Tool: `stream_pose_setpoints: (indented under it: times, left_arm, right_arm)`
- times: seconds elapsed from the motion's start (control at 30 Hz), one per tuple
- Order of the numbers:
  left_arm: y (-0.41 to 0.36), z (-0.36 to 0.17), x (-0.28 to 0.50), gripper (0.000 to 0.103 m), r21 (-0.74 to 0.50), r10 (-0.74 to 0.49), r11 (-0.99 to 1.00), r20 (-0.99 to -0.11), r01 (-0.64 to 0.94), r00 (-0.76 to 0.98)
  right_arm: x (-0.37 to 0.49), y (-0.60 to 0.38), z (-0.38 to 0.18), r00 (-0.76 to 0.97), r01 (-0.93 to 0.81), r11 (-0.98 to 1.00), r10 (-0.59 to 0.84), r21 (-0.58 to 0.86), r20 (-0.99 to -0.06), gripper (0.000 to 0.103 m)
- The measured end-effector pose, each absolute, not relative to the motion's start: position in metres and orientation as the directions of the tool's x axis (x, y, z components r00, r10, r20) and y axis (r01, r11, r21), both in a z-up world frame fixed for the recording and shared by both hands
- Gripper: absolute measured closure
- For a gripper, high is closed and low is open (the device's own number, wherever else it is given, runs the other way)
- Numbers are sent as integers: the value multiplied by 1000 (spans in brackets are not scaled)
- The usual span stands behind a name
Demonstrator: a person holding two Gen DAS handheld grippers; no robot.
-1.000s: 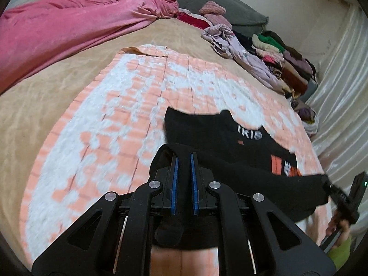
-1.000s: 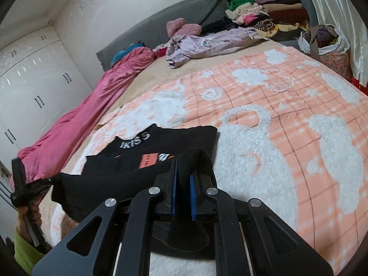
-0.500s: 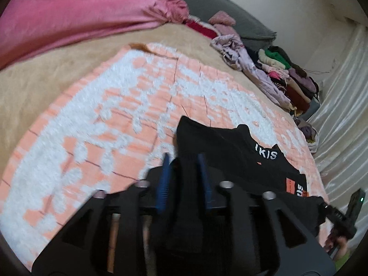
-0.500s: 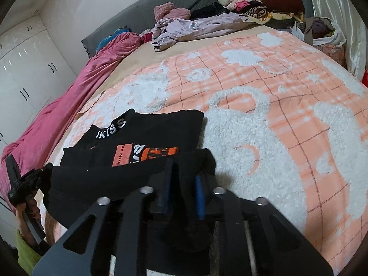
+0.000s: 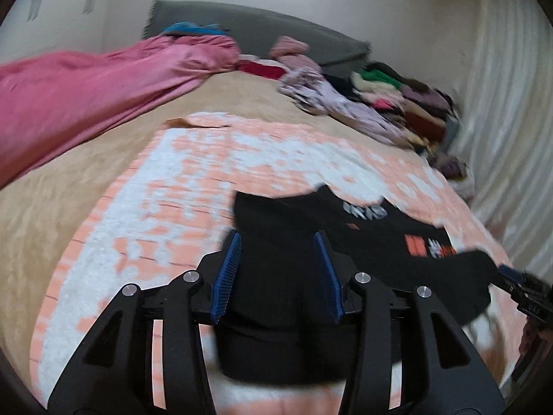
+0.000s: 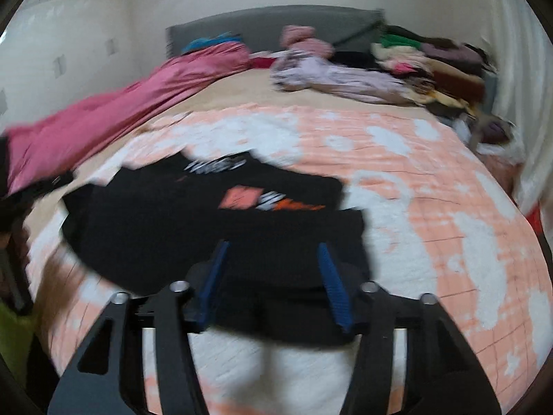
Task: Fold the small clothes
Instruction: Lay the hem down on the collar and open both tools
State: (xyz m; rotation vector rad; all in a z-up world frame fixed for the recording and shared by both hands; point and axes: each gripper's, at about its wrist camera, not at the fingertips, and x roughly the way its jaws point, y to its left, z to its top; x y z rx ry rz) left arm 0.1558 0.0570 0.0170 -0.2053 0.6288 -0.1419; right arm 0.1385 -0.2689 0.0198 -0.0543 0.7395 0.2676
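Note:
A black shirt (image 5: 363, 242) with white lettering and an orange print lies on the peach-and-white blanket (image 5: 207, 173), its near edge folded over. My left gripper (image 5: 276, 242) is low over the shirt's near left corner. Its jaws are opening; black cloth shows between the blue pads (image 5: 226, 276), which no longer pinch it. In the right wrist view the shirt (image 6: 172, 214) spreads ahead, and my right gripper (image 6: 273, 252) is over its near right corner. Its jaws are also opening, with loose cloth between them. Both views are motion-blurred.
A pink blanket (image 5: 86, 97) runs along the bed's left side. Piled clothes (image 5: 397, 103) sit at the far right by the grey headboard (image 5: 276, 31). A pale curtain (image 5: 511, 121) hangs on the right. A green sleeve (image 6: 13, 328) shows at the left edge.
Both grippers went from shut on the shirt's near edge to jaws apart, letting the cloth go. The folded edge now rests on the shirt. Both cameras have swung.

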Motion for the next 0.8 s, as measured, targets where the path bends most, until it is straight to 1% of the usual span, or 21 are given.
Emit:
stream_pose_setpoints:
  times: [0.03,0.07,0.17,0.23,0.37,0.43,0.57,0.67,0.8]
  left_arm:
    - [50,15,153,68,-229,-211,969,-570,93,794]
    - [43,13,150,68,-226,-226,968,-574,113,787]
    - [21,2,140,68,-204,-274,961,-597,188,754]
    - [12,-8,134,68,-212,-309,951,-622,226,719]
    - [-3,-26,128,68,-199,-328,944,-670,264,666]
    - [-9,-32,126,71,-195,-336,939,-691,282,640]
    - [-14,-43,130,71,-156,-302,948,-717,278,628]
    - [-14,-48,134,71,-141,-281,954,-722,265,632]
    - [-17,-46,134,71,-115,-270,956,-703,269,658]
  right_arm:
    - [136,-263,18,697,-276,960,231,44,-678,66]
    - [133,-256,15,684,-298,953,249,49,-686,68]
    - [127,-239,7,645,-349,935,289,64,-708,73]
    - [126,-230,1,626,-372,926,301,64,-720,74]
    - [126,-222,-7,602,-384,921,304,66,-739,75]
    - [129,-218,-14,585,-383,921,296,65,-755,75]
    - [140,-212,-30,574,-377,925,267,40,-774,75]
    - [147,-209,-39,583,-366,930,245,18,-775,75]
    - [155,-204,-40,622,-363,931,225,-22,-750,75]
